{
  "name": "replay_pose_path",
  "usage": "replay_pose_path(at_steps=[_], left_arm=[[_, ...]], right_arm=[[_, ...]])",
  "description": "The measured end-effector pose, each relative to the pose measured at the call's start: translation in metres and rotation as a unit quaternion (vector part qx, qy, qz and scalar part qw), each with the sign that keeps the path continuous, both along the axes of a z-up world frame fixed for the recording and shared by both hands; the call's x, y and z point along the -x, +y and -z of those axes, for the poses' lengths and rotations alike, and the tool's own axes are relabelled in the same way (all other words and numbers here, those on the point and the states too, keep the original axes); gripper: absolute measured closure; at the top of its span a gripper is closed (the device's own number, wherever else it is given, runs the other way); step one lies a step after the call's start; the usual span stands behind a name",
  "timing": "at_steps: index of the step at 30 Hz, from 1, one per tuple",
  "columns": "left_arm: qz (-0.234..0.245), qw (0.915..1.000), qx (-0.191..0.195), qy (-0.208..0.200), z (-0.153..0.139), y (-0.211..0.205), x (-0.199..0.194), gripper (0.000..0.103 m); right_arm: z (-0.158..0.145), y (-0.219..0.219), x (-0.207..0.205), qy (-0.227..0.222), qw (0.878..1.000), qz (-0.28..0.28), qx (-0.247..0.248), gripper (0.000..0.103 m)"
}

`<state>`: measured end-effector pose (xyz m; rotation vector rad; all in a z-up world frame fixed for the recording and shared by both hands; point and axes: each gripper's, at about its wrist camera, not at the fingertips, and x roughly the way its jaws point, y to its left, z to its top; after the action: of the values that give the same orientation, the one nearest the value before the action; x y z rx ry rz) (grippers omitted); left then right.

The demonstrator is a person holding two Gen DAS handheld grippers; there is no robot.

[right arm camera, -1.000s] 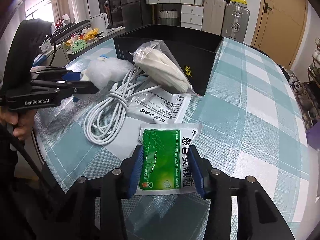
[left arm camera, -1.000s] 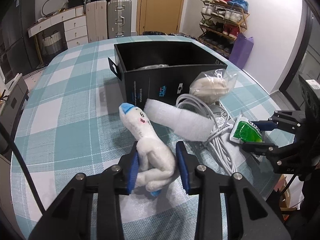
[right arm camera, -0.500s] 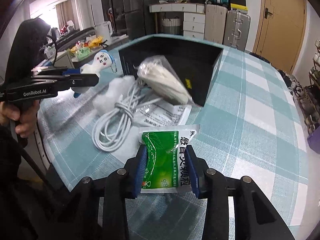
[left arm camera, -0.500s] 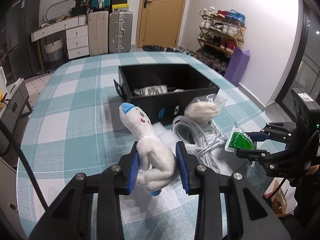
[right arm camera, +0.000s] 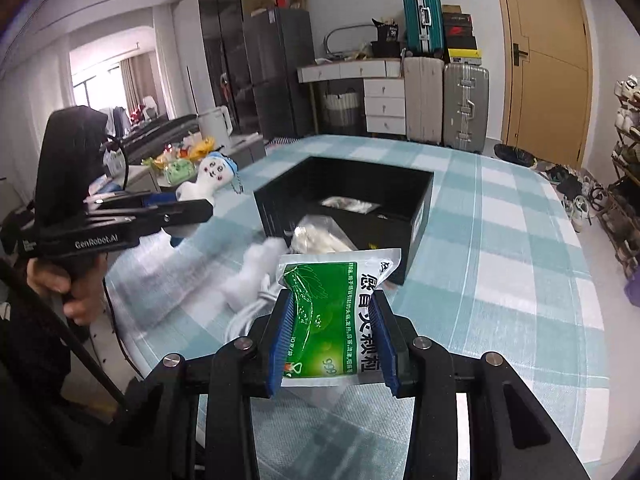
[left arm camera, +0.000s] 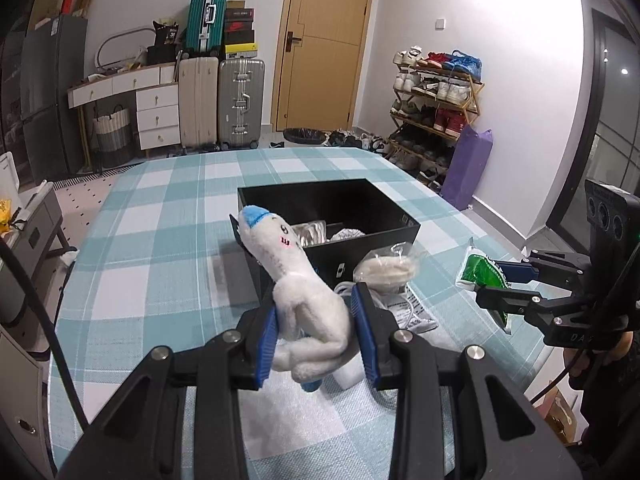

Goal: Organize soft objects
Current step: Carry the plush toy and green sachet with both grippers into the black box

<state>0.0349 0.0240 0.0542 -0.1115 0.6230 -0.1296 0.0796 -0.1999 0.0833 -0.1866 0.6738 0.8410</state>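
Plush (left arm camera: 304, 304) covers the box's (left arm camera: 384, 236) near corner and most of the cable (left arm camera: 404, 312). Box contents (right arm camera: 352, 204): clear wrap, too small to ID. Sachet (right arm camera: 336, 312) hides cable and part of the bagged item (right arm camera: 320, 236); foam (right arm camera: 256, 268) blurred. Left hand (right arm camera: 64, 284) partly behind its grip.

Left wrist view: plush toy (left arm camera: 308, 304) sits btwn the pads of the left gripper (left arm camera: 316, 340), raised above the table (left arm camera: 160, 240). Box (left arm camera: 332, 216) stands on table behind toy, w/ bagged items inside. Bagged bundle (left arm camera: 386, 270) rests against box front; cable (left arm camera: 404, 312) lies before it. Right: right gripper (left arm camera: 492, 284) clamps packet (left arm camera: 480, 272) off the table.
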Motion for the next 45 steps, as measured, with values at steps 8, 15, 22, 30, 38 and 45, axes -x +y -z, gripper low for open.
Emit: replay_pose_path(at_steps=[8,15,22,30,38,45], left_arm=[[-0.002,0.9998,0.000,-0.017,-0.015,0.000,-0.002,0.069],[-0.005,0.9995,-0.004,-0.032,-0.027,-0.001,-0.008,0.069],[-0.010,0.9993,-0.006,-0.037,-0.034,-0.001,-0.020,0.069],[-0.012,0.9993,-0.013,-0.034,-0.034,-0.006,-0.040,0.069],[-0.005,0.9995,-0.003,-0.031,-0.034,-0.008,-0.062,0.069],[-0.008,0.9995,-0.001,-0.031,-0.035,-0.005,-0.077,0.069]], right_arm=[[-0.017,-0.004,-0.005,-0.006,0.999,0.005,-0.033,0.065],[-0.029,-0.004,-0.016,0.001,0.998,0.006,-0.055,0.065],[-0.043,0.001,-0.024,-0.019,0.998,0.006,-0.066,0.065],[-0.053,0.006,-0.043,-0.022,0.997,0.008,-0.078,0.065],[-0.056,0.012,-0.063,-0.020,0.996,0.018,-0.085,0.065],[-0.052,0.023,-0.083,-0.012,0.996,0.016,-0.082,0.065]])
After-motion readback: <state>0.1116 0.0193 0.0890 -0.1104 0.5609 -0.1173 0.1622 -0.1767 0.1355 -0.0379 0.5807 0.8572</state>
